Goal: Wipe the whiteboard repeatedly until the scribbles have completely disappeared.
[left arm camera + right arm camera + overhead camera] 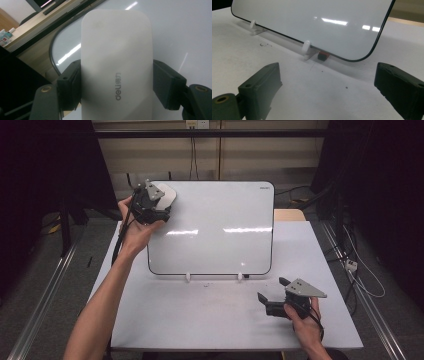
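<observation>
A person's left gripper [159, 204] pinches one white eraser [117, 67] between its fingers [71, 85] and holds it flat against the top left corner of a single whiteboard [220, 235], at about ten o'clock on the white counter [200, 315] in the high view. The eraser's far end sits just inside the board's rounded black edge, with the bare white surface running off to the three o'clock side and down toward six o'clock. Grey lettering on the eraser reads "deli", followed by small characters too blurred to make out; a small mark in the board's top right corner cannot be read. The board stands tilted back on two white feet [306, 47] along its lower edge, and a small red and black block [323, 55] lies under that edge beside one foot. The right gripper [272, 292] rests at about five o'clock, near the counter's front right corner and well apart from the board, its fingers [262, 85] spread with nothing between them. Open counter lies between the board's lower edge and the front edge.
</observation>
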